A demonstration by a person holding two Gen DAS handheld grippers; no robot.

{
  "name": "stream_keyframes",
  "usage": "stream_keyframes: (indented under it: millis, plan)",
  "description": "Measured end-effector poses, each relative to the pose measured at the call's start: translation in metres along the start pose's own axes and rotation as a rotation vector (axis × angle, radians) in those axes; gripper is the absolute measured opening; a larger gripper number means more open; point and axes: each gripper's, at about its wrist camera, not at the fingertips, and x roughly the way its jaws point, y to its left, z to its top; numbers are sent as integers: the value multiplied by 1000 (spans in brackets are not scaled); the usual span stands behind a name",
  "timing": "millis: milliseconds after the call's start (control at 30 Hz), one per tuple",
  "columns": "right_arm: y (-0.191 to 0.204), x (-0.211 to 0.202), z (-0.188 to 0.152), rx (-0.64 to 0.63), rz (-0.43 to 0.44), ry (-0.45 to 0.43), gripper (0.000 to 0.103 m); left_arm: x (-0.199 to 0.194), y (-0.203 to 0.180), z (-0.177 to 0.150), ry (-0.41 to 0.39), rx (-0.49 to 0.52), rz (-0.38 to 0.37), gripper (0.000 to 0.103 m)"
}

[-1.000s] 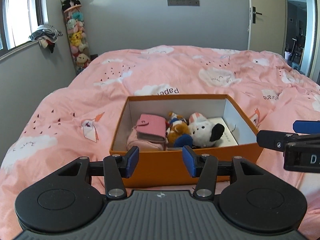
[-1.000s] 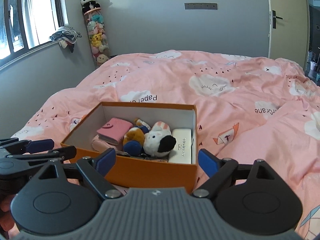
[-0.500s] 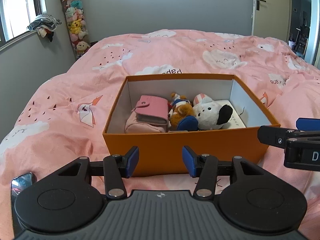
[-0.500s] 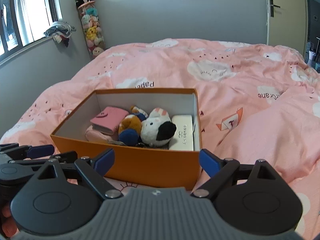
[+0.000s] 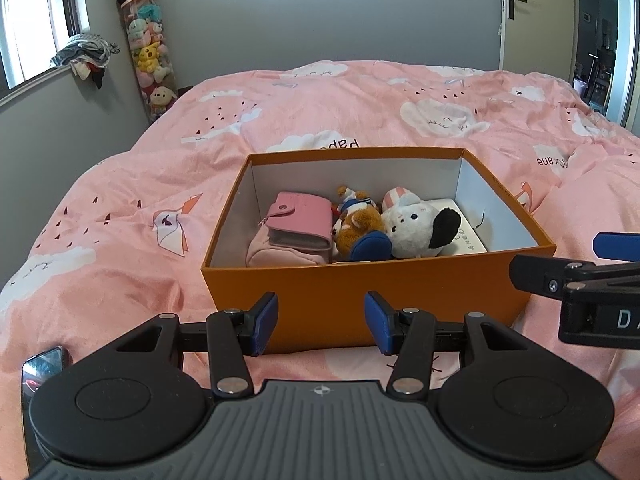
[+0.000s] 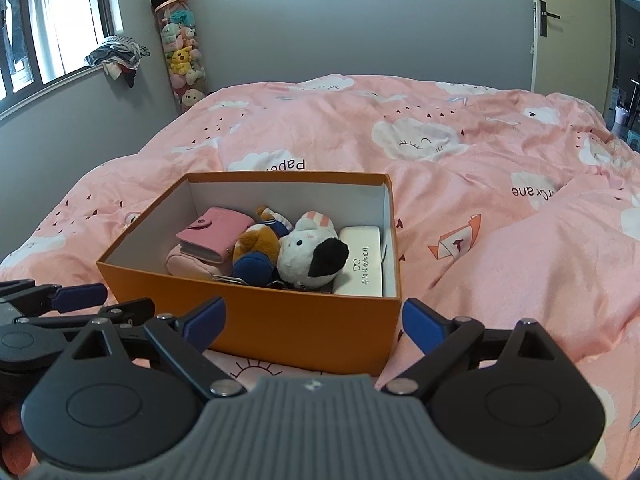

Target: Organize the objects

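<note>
— What's changed over the last second?

— The orange box (image 5: 360, 288) sat low in both views, close in front of the fingers, and now shows further up with more of its front wall in sight. The right gripper (image 6: 314, 322) had its fingers a little closer together; they are opening, spread wide with nothing between them. The left gripper (image 5: 321, 322) looks the same as before: fingers apart, empty, held just short of the box's front wall.

— Where's the stuff being tidied?

— All in the box, which rests on the pink quilt (image 5: 320, 120). A pink wallet (image 5: 302, 220) lies on a pink pouch (image 5: 280, 254) at the left, a brown plush (image 5: 358, 226) sits in the middle touching a white plush with a black ear (image 5: 416, 224), and a white case (image 6: 362, 260) lies against the right wall.

— Any writing?

— The quilt reads "Paper" behind the box and "Crane" off to the right, both upside down from here. The case has a small emblem and a line of characters too small to read. The right gripper's side shows a letter "D" in the left view.
</note>
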Motion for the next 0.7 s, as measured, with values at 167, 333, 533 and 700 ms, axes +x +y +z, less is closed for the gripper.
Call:
stream_keyframes:
  millis: [167,333,533,700]
  plan:
    - [1,0,0,-5,-2,4,96,0,0,0,2,-1,0,59]
    - [-1,3,0,-2,-5,11,96,0,1,1,5,-2,-3,59]
    - [0,3,-1,-5,-4,17,96,1,1,1,6,-1,-4,59]
    - [1,2,-1,-7,-6,18,96,1,1,1,2,2,-5,59]
